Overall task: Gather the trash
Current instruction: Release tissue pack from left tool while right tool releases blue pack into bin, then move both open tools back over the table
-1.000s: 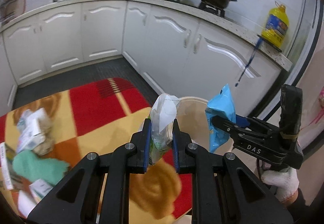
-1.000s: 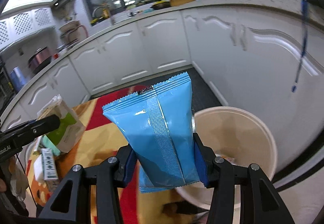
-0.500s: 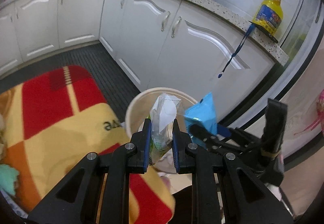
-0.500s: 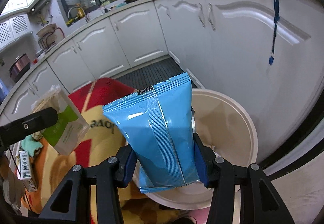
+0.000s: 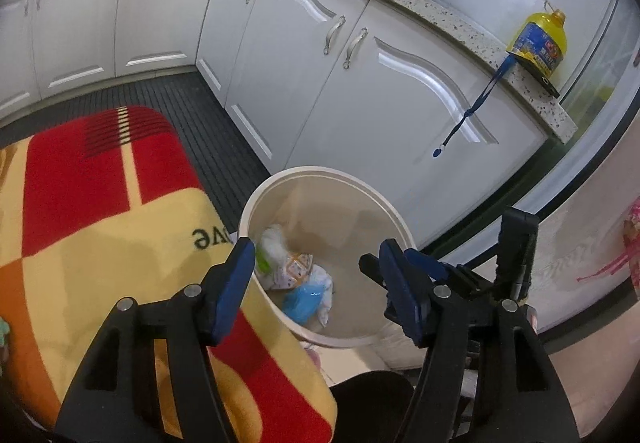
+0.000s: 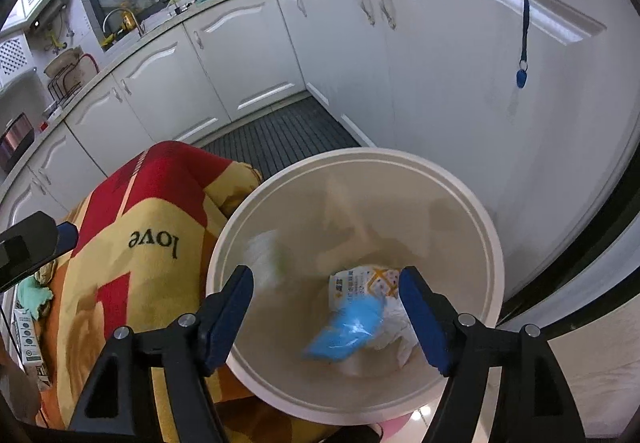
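Note:
A cream round trash bin (image 5: 320,175) (image 6: 440,179) stands on the floor beside the blanket. Inside it lie a blue snack bag (image 5: 301,299) (image 6: 344,331), a white and green packet (image 5: 269,251) (image 6: 264,255) and a patterned white wrapper (image 6: 362,281). My left gripper (image 5: 320,287) is open and empty above the bin's near rim. My right gripper (image 6: 326,317) is open and empty, right over the bin's mouth. The right gripper's fingers (image 5: 400,263) also show in the left wrist view, and the left gripper's tip (image 6: 28,247) shows in the right wrist view.
A red, yellow and orange blanket (image 5: 100,211) (image 6: 140,227) covers the surface left of the bin. More trash, a green cloth (image 6: 34,293) and a carton (image 6: 30,339), lies at its far left. White kitchen cabinets (image 5: 360,91) stand close behind the bin, with a blue lanyard (image 5: 472,111) hanging.
Both grippers opened over the bin. The blue snack bag dropped from the right gripper and the white and green packet from the left; both now lie in the bin.

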`<action>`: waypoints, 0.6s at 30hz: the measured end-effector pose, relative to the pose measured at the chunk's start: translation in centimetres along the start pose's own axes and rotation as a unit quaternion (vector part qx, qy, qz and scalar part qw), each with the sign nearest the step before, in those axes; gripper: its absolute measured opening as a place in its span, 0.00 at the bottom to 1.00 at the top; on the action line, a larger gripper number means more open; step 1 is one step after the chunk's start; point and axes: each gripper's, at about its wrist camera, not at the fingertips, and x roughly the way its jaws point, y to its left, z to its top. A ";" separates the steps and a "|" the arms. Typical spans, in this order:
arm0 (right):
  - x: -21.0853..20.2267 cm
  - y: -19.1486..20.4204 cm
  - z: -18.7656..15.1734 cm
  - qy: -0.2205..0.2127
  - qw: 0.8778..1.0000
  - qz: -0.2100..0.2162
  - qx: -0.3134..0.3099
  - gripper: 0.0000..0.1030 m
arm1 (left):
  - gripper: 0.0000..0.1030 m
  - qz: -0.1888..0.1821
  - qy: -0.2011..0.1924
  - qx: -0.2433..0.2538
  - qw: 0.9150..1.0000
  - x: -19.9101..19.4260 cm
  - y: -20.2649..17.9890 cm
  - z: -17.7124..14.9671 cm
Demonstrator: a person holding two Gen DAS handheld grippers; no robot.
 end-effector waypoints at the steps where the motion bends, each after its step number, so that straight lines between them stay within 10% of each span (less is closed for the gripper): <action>1: 0.0 0.1 -0.1 0.002 1.000 0.002 -0.001 0.71 | 0.62 0.001 -0.001 0.000 1.000 -0.2 0.0 -0.1; 18: -1.9 4.0 -0.6 -0.008 0.999 0.024 -0.027 0.72 | 0.62 0.084 -0.042 0.029 0.995 -5.1 0.0 -2.0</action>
